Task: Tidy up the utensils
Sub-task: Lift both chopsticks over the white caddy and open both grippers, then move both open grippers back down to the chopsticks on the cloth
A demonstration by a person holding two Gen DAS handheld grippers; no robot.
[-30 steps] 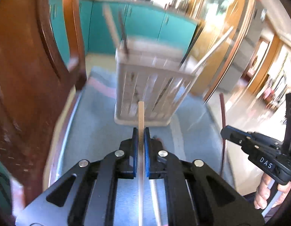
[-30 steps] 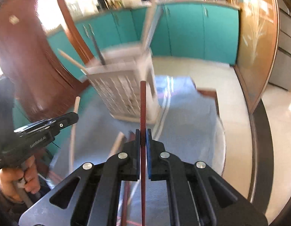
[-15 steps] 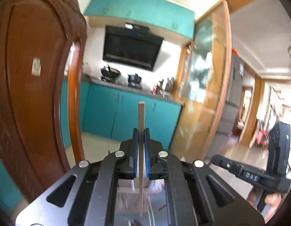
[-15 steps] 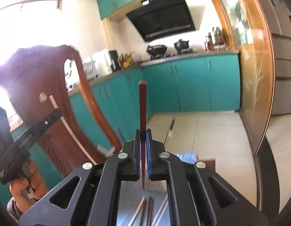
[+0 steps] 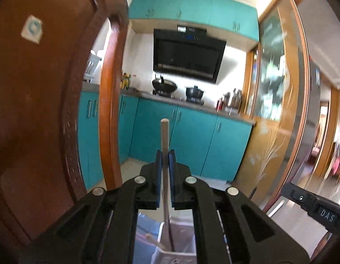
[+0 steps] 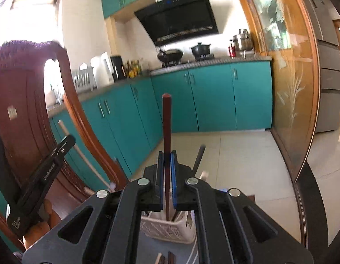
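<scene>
Your left tongs (image 5: pixel 165 165) are closed tight on a pale, round wooden chopstick (image 5: pixel 164 140). Its long axis runs almost straight up and down in the left wrist view: the blunt top end points up towards the far teal kitchen cabinets (image 5: pixel 192 140), and the lower end drops into the white slotted plastic utensil basket (image 5: pixel 181 254) directly below the tongs.

Your right tongs (image 6: pixel 167 167) are likewise clamped shut, on a dark reddish-brown chopstick (image 6: pixel 166 123). It too stands close to vertical, its squared top end up against the far cabinets, its lower end reaching down into the open top of the same white basket (image 6: pixel 161 228), seen here just below and beyond the tongs. A black utensil handle (image 6: pixel 198 158) leans out of the basket to the right of the red chopstick, tilted up and to the right.

The basket stands on a blue cloth (image 6: pixel 147 250) covering the desk. More chopsticks (image 6: pixel 167 258) lie flat on that cloth at the near edge of the right wrist view.

A carved brown wooden chair back (image 5: pixel 37 110) rises on the left. In the right wrist view your left hand (image 6: pixel 40 228) and its tongs show at the near left with the pale chopstick slanting upward.
</scene>
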